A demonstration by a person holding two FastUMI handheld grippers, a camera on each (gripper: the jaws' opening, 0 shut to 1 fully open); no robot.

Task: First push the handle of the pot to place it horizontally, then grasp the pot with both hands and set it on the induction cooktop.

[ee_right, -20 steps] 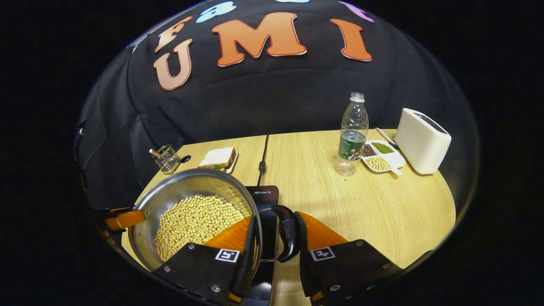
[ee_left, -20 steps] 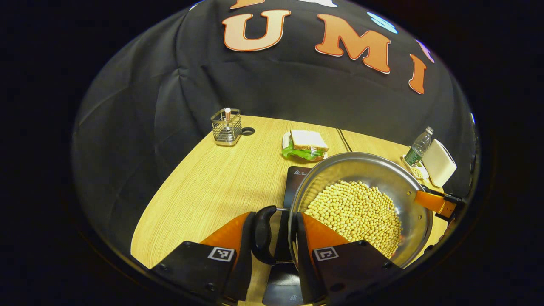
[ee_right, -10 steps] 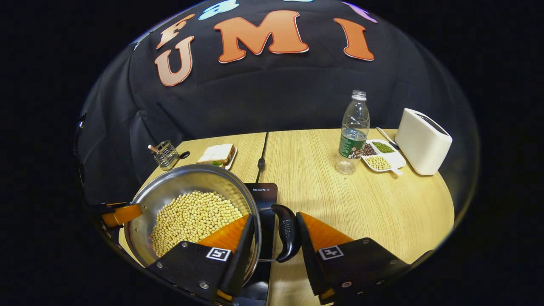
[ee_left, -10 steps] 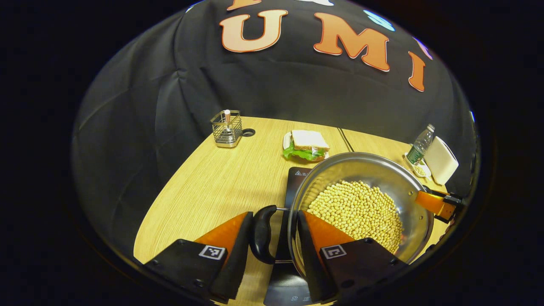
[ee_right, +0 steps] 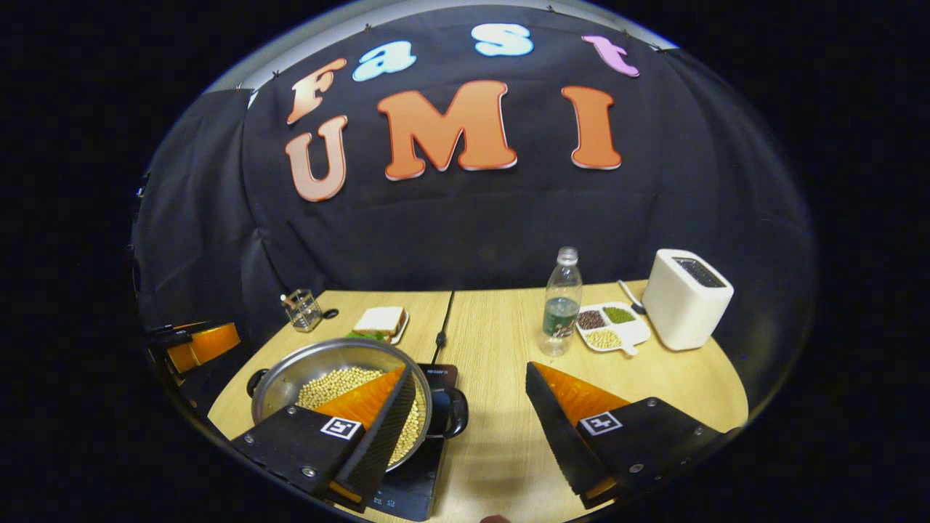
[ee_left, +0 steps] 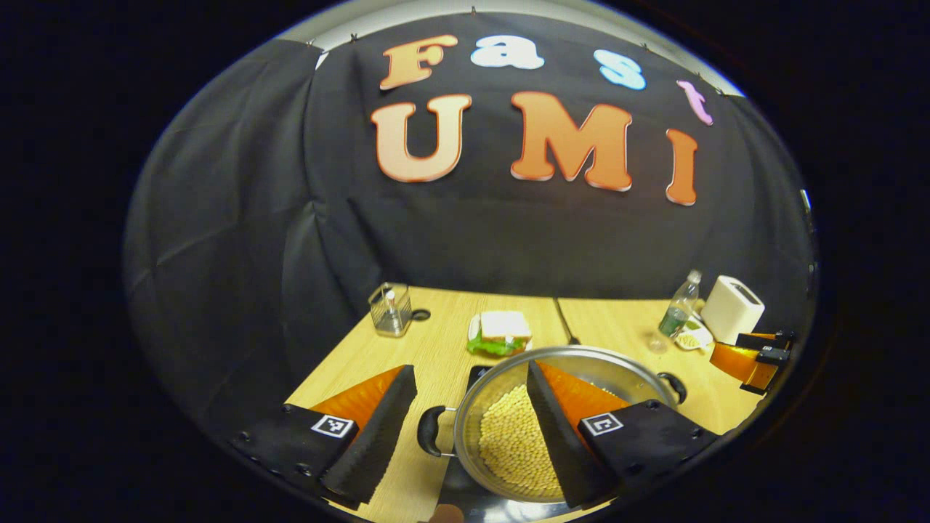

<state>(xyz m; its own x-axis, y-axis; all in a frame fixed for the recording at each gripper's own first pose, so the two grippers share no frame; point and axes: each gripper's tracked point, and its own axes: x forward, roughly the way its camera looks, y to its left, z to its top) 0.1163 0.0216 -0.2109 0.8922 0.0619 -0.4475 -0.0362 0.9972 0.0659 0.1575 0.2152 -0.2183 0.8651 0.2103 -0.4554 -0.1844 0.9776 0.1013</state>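
The steel pot [ee_right: 341, 388] of soybeans [ee_left: 512, 439] is set on the induction cooktop [ee_right: 410, 487] near the table's [ee_right: 508, 349] front edge. Both the left gripper [ee_left: 468, 421] and the right gripper [ee_right: 472, 418] are spread wide and hold nothing. The toaster's [ee_right: 686, 298] top slot is seen in the right gripper view.

The left gripper [ee_left: 465, 428] is held above the table with its fingers spread wide, nothing gripped between them. The right gripper [ee_right: 472, 425] is likewise held raised, its fingers parted and empty.
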